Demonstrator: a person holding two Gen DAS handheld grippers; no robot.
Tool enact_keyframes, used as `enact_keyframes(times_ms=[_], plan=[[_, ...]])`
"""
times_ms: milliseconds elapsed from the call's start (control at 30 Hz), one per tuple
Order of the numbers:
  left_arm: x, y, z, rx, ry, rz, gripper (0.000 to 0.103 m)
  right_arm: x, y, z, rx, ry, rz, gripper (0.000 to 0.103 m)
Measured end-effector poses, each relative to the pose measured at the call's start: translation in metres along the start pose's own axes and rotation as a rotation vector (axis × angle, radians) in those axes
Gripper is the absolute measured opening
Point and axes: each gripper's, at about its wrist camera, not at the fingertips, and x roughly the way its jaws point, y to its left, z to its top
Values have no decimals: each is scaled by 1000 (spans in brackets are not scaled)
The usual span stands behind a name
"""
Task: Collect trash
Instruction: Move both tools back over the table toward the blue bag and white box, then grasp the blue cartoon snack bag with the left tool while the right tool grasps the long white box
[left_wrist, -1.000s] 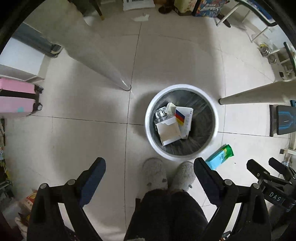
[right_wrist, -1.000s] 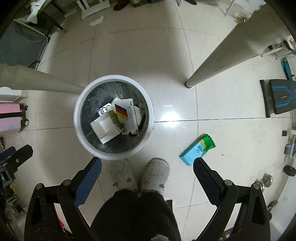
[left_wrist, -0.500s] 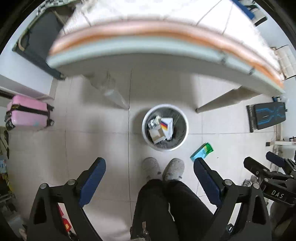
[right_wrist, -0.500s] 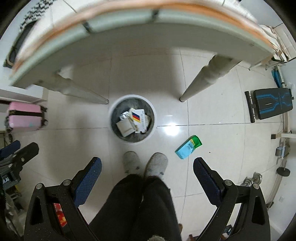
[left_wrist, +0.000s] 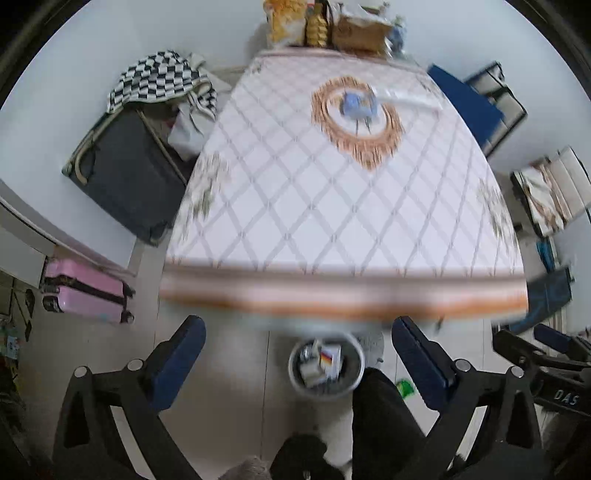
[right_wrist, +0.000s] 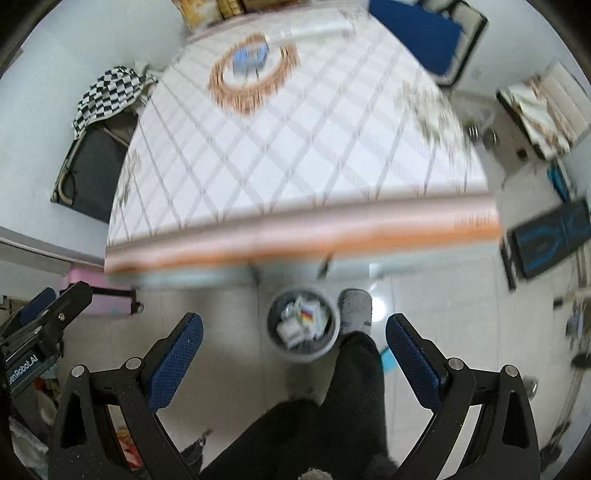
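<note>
A white trash bin (left_wrist: 326, 388) holding cardboard and paper scraps stands on the tiled floor below the table's near edge; it also shows in the right wrist view (right_wrist: 302, 350). A green packet (left_wrist: 405, 387) lies on the floor to the right of the bin, partly hidden by my leg; its teal end shows in the right wrist view (right_wrist: 388, 357). A blue item (left_wrist: 358, 104) lies on the table's centre medallion, blurred. My left gripper (left_wrist: 297, 362) is open and empty, high above the floor. My right gripper (right_wrist: 294, 350) is open and empty too.
A table with a diamond-pattern cloth (left_wrist: 343, 206) fills the middle of both views. A pink suitcase (left_wrist: 86, 291) and a dark open case (left_wrist: 129, 173) sit at the left. Boxes and a blue folder (left_wrist: 465, 103) lie at the right. My legs (left_wrist: 384, 421) stand by the bin.
Both grippers have risen from just above the bin to above the table's height. The tabletop has come into view and the bin looks small below. Both grippers stay open.
</note>
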Motion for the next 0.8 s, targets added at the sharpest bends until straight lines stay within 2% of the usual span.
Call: enact_keyframes(times_ms=[67, 200, 367, 500, 567, 667, 800], plan=[[10, -9, 38, -23, -22, 38, 103, -2, -6, 42, -45, -18, -7, 100], [38, -30, 106, -93, -40, 121, 103, 12, -11, 151, -207, -18, -93, 100], [102, -66, 196, -197, 18, 191, 103, 63, -7, 307, -476, 25, -263, 100], [149, -83, 242, -248, 80, 224, 103, 119, -3, 405, -654, 95, -359, 100], [170, -87, 260, -266, 107, 235, 103, 152, 1, 448, -735, 129, -408, 100], [196, -90, 280, -284, 145, 250, 103, 197, 7, 488, -837, 163, -448, 100], [218, -96, 300, -268, 178, 256, 103, 251, 27, 520, -985, 183, -416, 100]])
